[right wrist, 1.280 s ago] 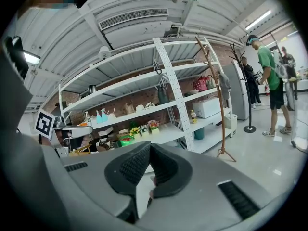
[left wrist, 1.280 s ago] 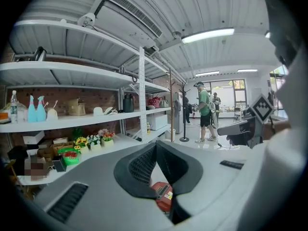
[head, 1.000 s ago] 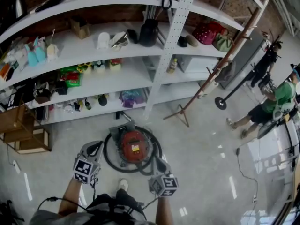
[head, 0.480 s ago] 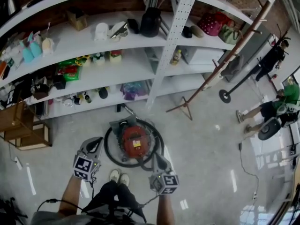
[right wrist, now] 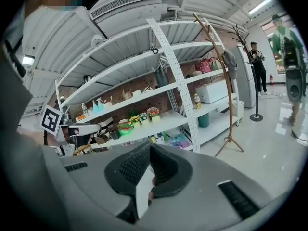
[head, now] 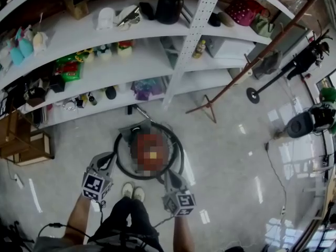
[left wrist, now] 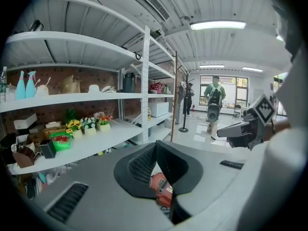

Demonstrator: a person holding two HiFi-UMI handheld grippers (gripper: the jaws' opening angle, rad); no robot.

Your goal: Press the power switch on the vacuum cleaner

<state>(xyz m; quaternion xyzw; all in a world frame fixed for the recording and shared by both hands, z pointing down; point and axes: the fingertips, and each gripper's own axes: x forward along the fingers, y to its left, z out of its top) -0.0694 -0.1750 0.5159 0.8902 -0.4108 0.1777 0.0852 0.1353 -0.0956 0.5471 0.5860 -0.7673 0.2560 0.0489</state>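
- The vacuum cleaner (head: pixel 149 150) sits on the pale, glossy floor (head: pixel 226 156) just in front of the long white shelving (head: pixel 152 59), with the person's shoes (head: pixel 133 192) close behind it.
- It has a round red body, and a black hose (head: pixel 119 161) is coiled in a ring around it.
- A blurred patch lies over the top of the red body in the head view, so I cannot pick out the power switch there.
- The left claw (left wrist: pixel 155 147) is closed: its two black ribbed pads meet at the tips with nothing pinched between them. A bit of the red body shows through the gap lower down, behind the pads.
- From above, that claw hangs near the left rim of the hose ring. It points towards the machine and is clear of it.
- The right claw (right wrist: pixel 150 148) is closed and empty too, its pads pressed tip to tip.
- From above, it hovers by the lower right edge of the hose ring, near the red body; I cannot tell whether it touches the hose.
- Each claw shows up in the other's view, held level with its marker cube facing up and the arm behind it.
- A row of small flower pots (left wrist: pixel 89 125) stands on the middle shelf.
- A wooden coat stand (head: pixel 236 79) rises from the floor to the right of the shelving.
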